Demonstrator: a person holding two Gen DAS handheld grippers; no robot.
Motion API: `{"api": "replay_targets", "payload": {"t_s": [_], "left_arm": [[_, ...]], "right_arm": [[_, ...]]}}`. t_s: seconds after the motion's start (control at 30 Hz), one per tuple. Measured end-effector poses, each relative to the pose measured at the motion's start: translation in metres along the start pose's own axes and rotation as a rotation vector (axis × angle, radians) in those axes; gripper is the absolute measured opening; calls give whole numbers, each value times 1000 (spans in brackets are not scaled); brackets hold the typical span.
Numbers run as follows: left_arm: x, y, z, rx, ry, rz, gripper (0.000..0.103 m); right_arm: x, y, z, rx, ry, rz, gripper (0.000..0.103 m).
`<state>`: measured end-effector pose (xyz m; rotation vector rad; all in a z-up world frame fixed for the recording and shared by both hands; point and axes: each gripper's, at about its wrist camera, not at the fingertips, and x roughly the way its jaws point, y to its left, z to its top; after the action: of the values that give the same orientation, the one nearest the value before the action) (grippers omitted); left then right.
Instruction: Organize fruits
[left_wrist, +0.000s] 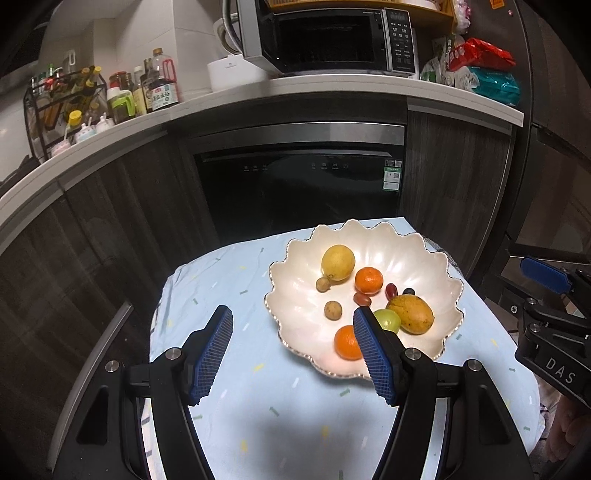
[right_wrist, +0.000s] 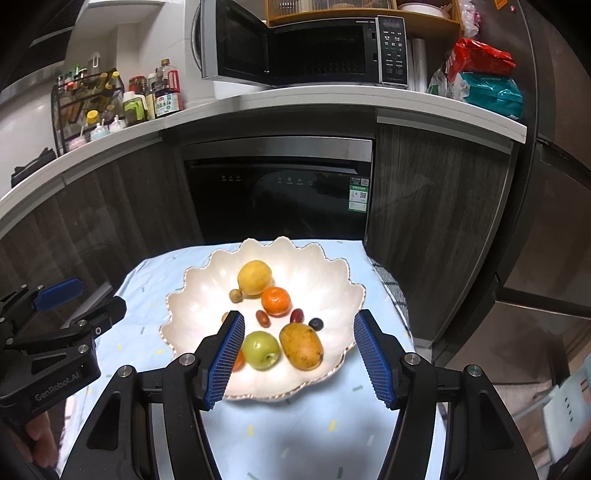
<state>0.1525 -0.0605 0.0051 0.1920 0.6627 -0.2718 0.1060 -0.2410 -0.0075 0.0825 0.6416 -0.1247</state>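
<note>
Scalloped white bowl (right_wrist: 343, 295) sits on the surface under a pale blue cloth (right_wrist: 273, 435), centre of the right wrist frame, centre-right in the left wrist frame. All visible fruit lies inside it; none shows on the cloth.

Contents, right wrist view: lemon (right_wrist: 254, 277) toward the far side, tangerine (right_wrist: 275, 301) just below it, green apple (right_wrist: 261, 349) and mango (right_wrist: 301, 346) side by side near the front rim. Small items between: a dark berry (right_wrist: 316, 324), two reddish oval fruits, some brown round ones. A second tangerine (left_wrist: 347, 341) shows in the left wrist view, partly behind a blue pad.

Right tongs (right_wrist: 299, 358): spread wide, holding nothing. Left tongs (left_wrist: 293, 354): likewise wide open and empty.

Key relation: apple and mango lie straight ahead of the right tongs, framed between its pads. The mango's long axis runs from upper left to lower right, oblique to the pad faces. The left tongs point at bare cloth left of the bowl, so the right hand appears better placed to reach the fruit.
</note>
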Motion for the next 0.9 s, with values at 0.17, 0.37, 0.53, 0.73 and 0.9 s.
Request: {"api": "replay_targets", "payload": {"t_s": [0.17,0.37,0.53,0.73,0.9], "left_arm": [[-20,5,-12,-20,-9,16,67],[-39,11,-28,-30,-9,43,67],[-49,13,-41,-42,-8,51,67],[-57,11,-54,-56,-4,57,67],[-61,11,-59,-58,-9,66,67]], "right_arm": [[-17,6,-11,0,-8,11,63],[-32,12,-24,-5,-16,17,63],[-41,14,-33,-8,-18,22,63],[-51,13,-41,-8,-22,18,63],[-56,12,-48,-9,-35,11,63]]}}
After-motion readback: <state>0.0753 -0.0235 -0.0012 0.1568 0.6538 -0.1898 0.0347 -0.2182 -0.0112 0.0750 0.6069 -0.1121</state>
